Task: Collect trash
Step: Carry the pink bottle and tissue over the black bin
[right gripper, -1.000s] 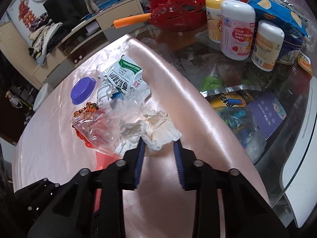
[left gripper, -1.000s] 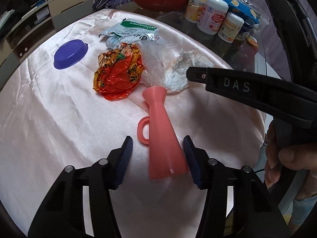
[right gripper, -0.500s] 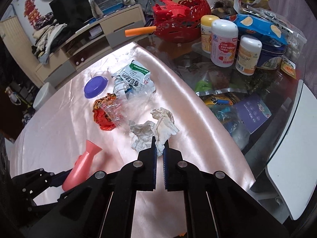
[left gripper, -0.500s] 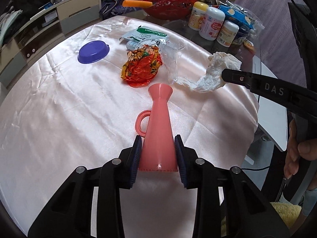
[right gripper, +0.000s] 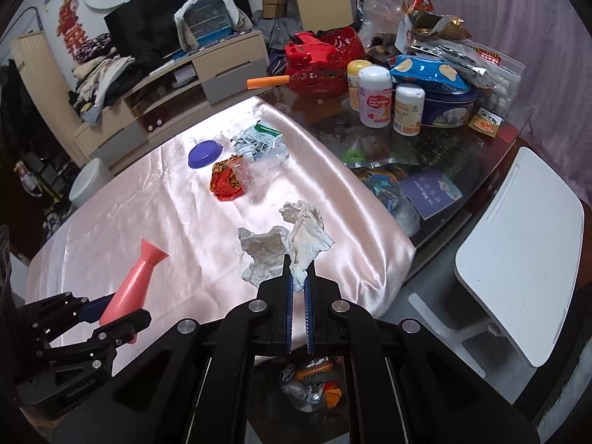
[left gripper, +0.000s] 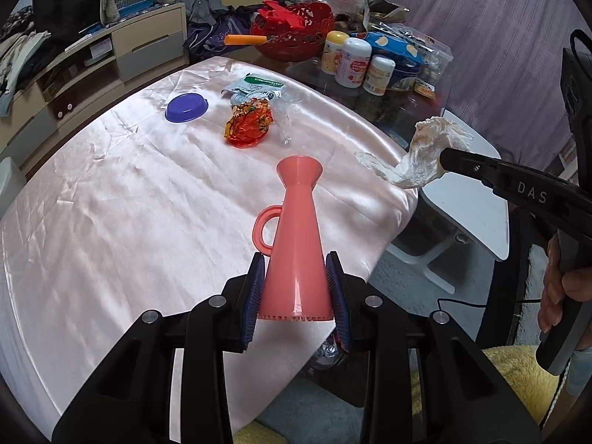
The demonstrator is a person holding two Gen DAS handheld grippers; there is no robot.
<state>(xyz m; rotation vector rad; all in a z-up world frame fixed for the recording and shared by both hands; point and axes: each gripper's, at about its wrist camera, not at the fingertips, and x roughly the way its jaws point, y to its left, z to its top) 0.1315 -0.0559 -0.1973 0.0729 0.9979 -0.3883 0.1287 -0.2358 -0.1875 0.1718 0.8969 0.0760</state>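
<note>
Three white bottles [right gripper: 373,96], one purple lid [right gripper: 205,153], one pink jug [left gripper: 296,244], one red basket [right gripper: 322,64].

1. A purple curtain [right gripper: 481,18] covers the far wall.
2. A low cabinet [right gripper: 207,74] carries a dark TV [right gripper: 162,26] and a birdcage [right gripper: 205,22].
3. A white chair [right gripper: 518,259] stands beside the glass counter [right gripper: 444,148].

Wide stretch of pink-clothed surface [left gripper: 111,222] lying open on left. Wrapper cluster [right gripper: 240,170] and purple lid [right gripper: 205,153] crowding far middle. Jars [right gripper: 375,96] and red basket [right gripper: 322,66] blocking far right. White chair [right gripper: 518,259] standing just off right edge.
</note>
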